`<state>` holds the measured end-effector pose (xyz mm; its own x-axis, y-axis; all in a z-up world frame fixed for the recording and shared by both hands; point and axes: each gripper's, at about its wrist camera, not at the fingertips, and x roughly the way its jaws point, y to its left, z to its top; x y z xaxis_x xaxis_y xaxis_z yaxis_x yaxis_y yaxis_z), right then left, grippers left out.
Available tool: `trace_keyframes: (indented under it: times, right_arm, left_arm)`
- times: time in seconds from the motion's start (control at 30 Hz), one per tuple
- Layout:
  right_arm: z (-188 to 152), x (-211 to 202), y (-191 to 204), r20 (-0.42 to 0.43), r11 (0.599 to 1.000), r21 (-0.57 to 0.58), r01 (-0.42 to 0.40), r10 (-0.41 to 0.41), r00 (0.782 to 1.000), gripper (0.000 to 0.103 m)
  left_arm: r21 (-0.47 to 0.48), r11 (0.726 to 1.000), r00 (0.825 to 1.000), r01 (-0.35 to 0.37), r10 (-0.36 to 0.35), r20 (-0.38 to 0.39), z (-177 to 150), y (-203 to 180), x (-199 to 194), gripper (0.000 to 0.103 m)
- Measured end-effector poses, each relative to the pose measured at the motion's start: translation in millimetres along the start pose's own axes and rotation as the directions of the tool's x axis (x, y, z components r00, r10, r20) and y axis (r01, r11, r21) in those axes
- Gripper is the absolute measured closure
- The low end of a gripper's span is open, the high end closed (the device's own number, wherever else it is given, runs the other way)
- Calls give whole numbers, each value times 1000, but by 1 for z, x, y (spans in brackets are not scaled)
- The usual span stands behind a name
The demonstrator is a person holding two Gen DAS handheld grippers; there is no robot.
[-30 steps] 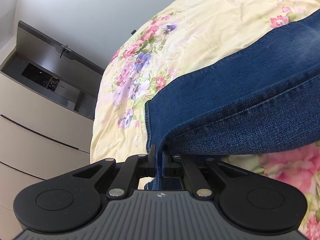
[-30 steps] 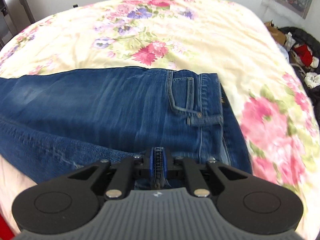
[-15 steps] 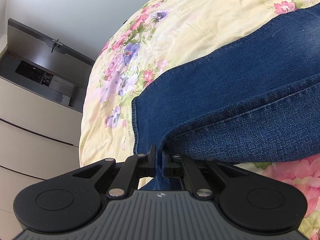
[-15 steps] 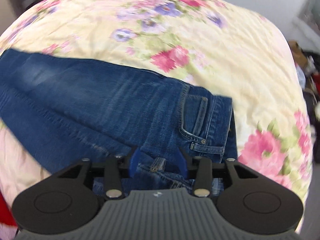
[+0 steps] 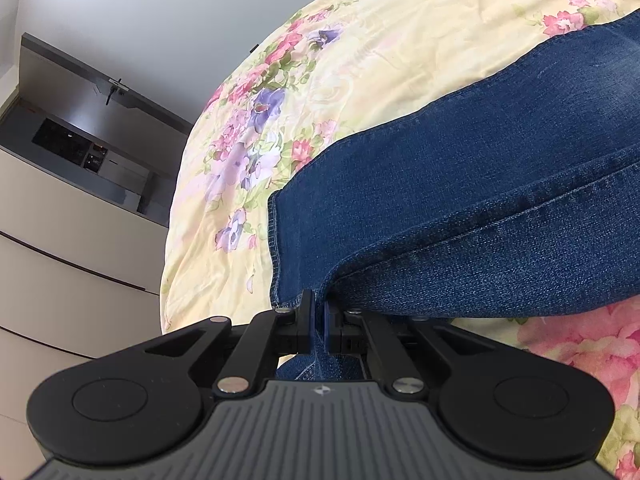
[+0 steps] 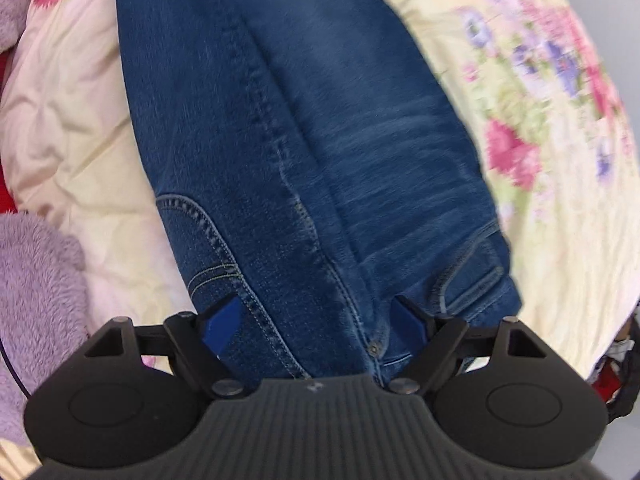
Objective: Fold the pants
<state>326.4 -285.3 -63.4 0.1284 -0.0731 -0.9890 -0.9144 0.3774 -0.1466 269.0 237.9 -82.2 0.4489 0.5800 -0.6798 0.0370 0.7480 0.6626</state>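
the pants [image 5: 460,200], a pair of blue jeans, lie lengthwise on a floral bedspread [image 5: 360,60], already doubled leg over leg by the look of the stacked seams. in the left wrist view the leg ends run from about 3 o'clock down to the hem near the centre, and the left gripper [image 5: 318,322] has its jaws pressed together on a pinch of denim at that hem, low at 6 o'clock. in the right wrist view the waist end sits at the bottom, with a pocket's curved stitching at 8 o'clock and a belt loop and rivet toward 5 o'clock; the right gripper [image 6: 316,322] looks straight down on it, its jaws opening wide, blue pads [image 6: 222,322] well apart with cloth lying below and between them but not pinched. a lilac fleece blanket [image 6: 36,300] shows at 9 o'clock. judging from the weave and thick seams, this denim is fairly heavy and soft rather than stiff: it will sag between two holds, drag on the bedspread instead of sliding, and nothing about it is fragile. the firmest places to take hold are probably the waistband and the hem, where several layers and stitching give the pads something thick to bite; a pinch on a single mid-leg layer would likely peel the layers apart and spoil the fold.
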Motion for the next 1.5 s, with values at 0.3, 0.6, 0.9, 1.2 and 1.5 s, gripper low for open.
trace_keyframes:
  times: [0.3,0.6,0.9,1.2,1.5]
  right_arm:
    - [-14,6,2,-13,998,26,-62,62,998,92]
    - [-81,-37,81,46,995,-17,-98,98,994,97]
    - [-118,-55,99,180,988,152,22,-50,982,97]
    - [-115,-105,44,311,911,385,146,-277,909,100]
    - [-71,-68,-26,299,860,470,197,-365,881,102]
  left_arm:
    - [-18,999,1000,26,-26,11,-6,3,0,99]
    - [-64,997,999,45,-43,25,-37,9,-21,99]
    - [-188,979,995,83,-73,61,-63,36,-57,99]
    - [-193,981,997,33,-18,78,-34,47,-70,99]
    - [-135,990,998,-36,41,37,39,33,-21,99]
